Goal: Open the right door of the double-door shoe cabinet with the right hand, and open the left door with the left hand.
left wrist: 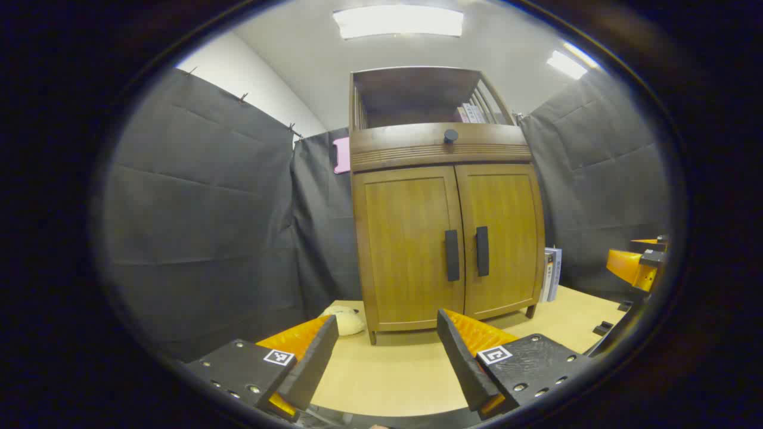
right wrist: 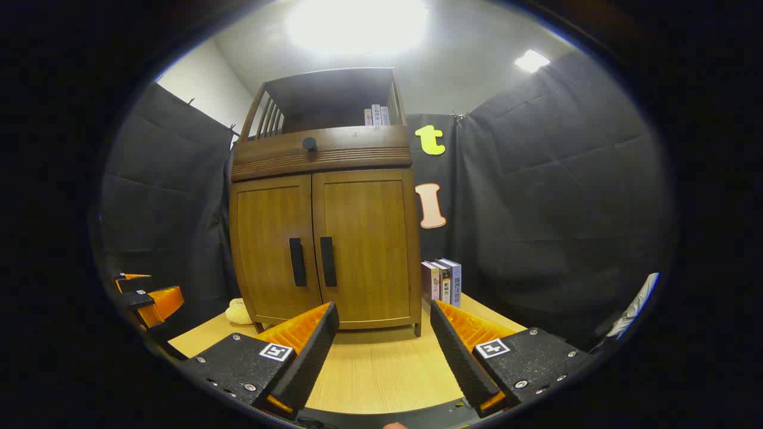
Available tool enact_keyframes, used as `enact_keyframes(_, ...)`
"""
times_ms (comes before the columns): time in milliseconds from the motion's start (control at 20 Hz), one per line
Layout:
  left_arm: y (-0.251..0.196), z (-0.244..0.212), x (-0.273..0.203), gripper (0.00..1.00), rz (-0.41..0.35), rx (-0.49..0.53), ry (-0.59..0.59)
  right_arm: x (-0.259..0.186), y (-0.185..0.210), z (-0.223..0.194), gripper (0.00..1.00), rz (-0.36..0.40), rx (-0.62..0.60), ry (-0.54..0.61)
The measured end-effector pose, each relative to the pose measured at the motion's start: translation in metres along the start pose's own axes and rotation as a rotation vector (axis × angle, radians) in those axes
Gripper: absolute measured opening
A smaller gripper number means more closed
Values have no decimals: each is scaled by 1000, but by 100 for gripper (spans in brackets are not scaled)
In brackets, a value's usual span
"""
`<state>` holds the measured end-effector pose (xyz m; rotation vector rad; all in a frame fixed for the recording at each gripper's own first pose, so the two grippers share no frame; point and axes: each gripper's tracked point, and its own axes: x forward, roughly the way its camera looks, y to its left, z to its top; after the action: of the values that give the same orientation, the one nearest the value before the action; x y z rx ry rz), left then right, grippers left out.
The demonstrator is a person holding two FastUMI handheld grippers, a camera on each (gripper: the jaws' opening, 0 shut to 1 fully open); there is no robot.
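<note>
Left gripper view: cabinet [left wrist: 444, 238] stands on the table [left wrist: 393, 369], both doors closed; left claw [left wrist: 387, 351] released, well short of it; right claw [right wrist: 384, 345] released too, before the cabinet's right door [right wrist: 363, 250].

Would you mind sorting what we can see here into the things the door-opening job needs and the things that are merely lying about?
For the job:
- right door, shut, with its black handle
- left door, shut, with its black handle
- right gripper, jaws open
- left gripper, jaws open

Lying about:
- books right of the cabinet
- pale soft toy at its left foot
- books on the top shelf
- drawer knob
</note>
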<state>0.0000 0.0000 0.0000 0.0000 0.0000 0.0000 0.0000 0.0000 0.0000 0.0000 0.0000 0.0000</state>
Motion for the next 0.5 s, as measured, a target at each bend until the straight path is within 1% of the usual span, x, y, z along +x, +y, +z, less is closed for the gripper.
enact_keyframes(50,0,0,-1,100,-1,0,-1,0,1,1,95,2,4,-4)
enact_keyframes(100,1,-1,-1,100,-1,1,-1,1,1,2,92,5,6,-10)
enact_keyframes(150,1,-1,-2,100,-2,2,0,2,1,2,95,8,8,-14)
enact_keyframes(250,2,-2,-2,100,1,-3,0,2,2,0,95,16,5,-11)
enact_keyframes(300,3,-1,-2,95,2,-7,-2,2,2,0,95,20,4,-9)
enact_keyframes(350,3,-1,-2,100,3,-11,-2,3,2,0,92,22,2,-7)
enact_keyframes(400,4,-1,-1,100,4,-11,-4,4,2,-1,95,24,1,-6)
enact_keyframes(500,5,0,2,100,5,-5,-10,7,4,-3,95,27,-4,-1)
